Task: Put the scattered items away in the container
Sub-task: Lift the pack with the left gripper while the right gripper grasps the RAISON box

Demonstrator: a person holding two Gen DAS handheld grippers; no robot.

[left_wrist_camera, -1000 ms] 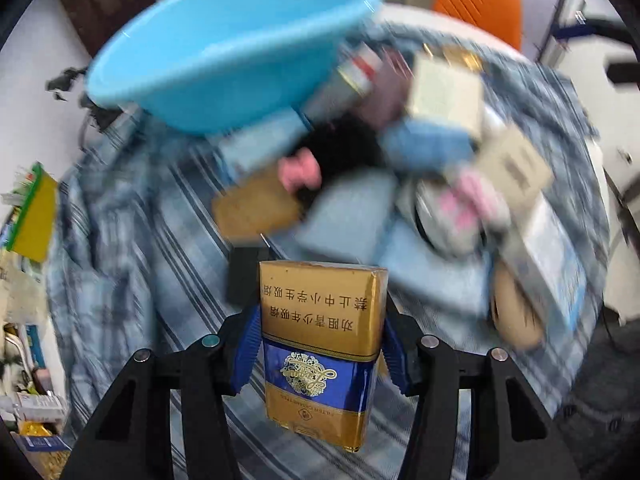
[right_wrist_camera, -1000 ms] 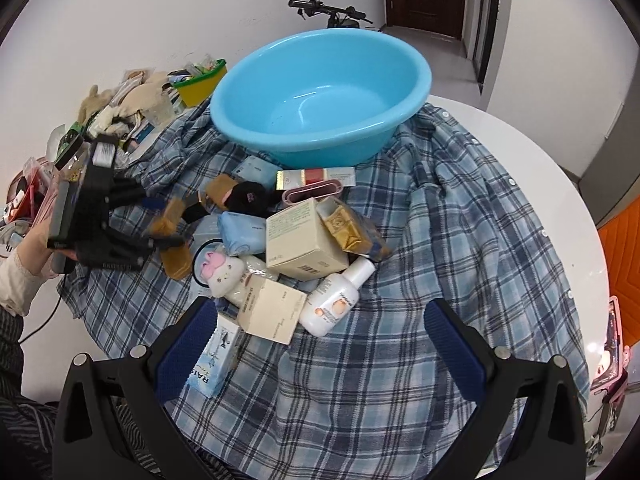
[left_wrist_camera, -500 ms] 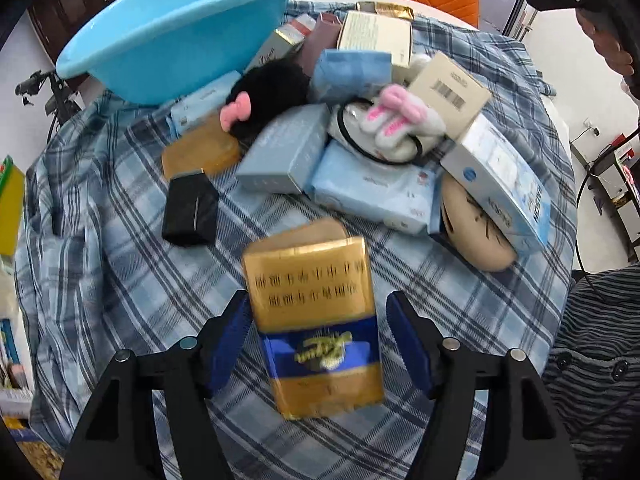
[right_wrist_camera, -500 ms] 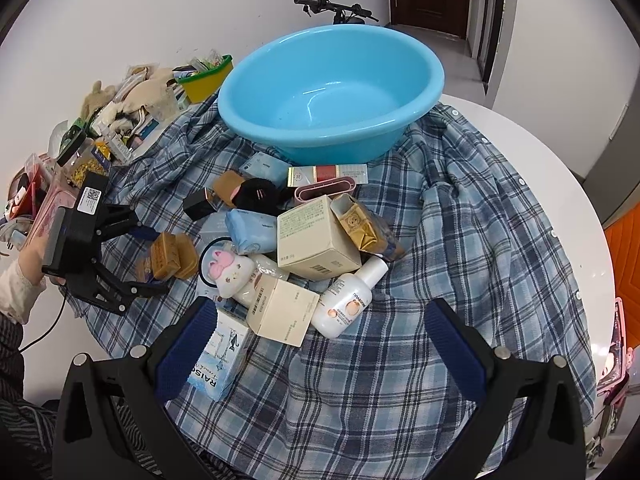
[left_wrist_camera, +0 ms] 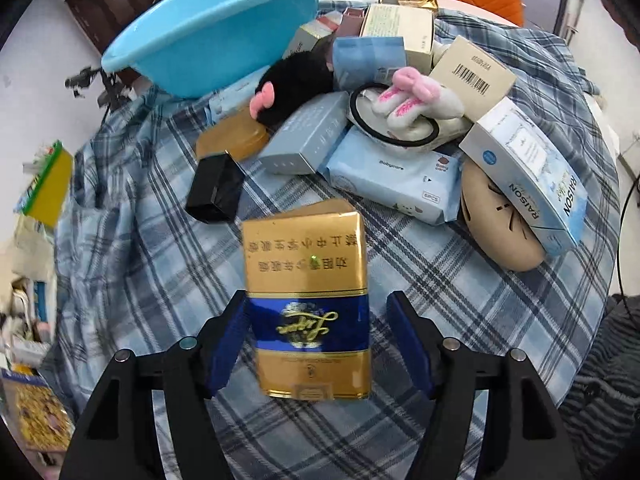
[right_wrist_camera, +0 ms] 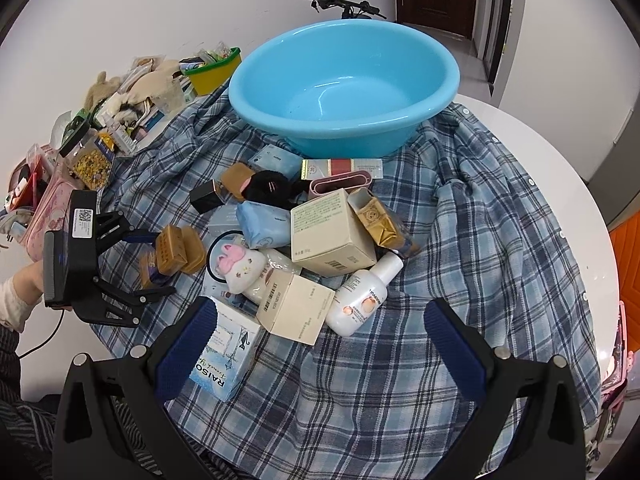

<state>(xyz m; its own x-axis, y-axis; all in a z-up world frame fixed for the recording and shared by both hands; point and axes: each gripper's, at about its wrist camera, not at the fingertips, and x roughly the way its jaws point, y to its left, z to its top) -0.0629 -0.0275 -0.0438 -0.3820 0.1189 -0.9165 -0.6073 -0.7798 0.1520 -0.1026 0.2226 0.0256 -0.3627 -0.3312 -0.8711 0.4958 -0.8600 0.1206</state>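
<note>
A gold and blue cigarette pack [left_wrist_camera: 306, 312] lies on the plaid cloth between the fingers of my left gripper [left_wrist_camera: 316, 340]. The jaws stand open, with a gap on the right side of the pack. The pack also shows in the right wrist view [right_wrist_camera: 172, 254], beside the left gripper [right_wrist_camera: 132, 268]. A light blue basin [right_wrist_camera: 344, 84] stands empty at the far side of the table; it also shows in the left wrist view [left_wrist_camera: 224, 28]. My right gripper [right_wrist_camera: 320, 344] is open and empty above the near part of the pile.
The pile holds a black box [left_wrist_camera: 216, 188], a wipes pack [left_wrist_camera: 396, 176], a RAISON box [left_wrist_camera: 528, 172], a plush hair tie [left_wrist_camera: 408, 108], a white bottle [right_wrist_camera: 364, 296] and cream boxes [right_wrist_camera: 332, 232]. Clutter and a yellow bin [right_wrist_camera: 212, 68] lie at the left.
My left gripper has moved back from the basin, lowered the cigarette pack to the cloth and opened, letting it go. The right gripper has barely moved.
</note>
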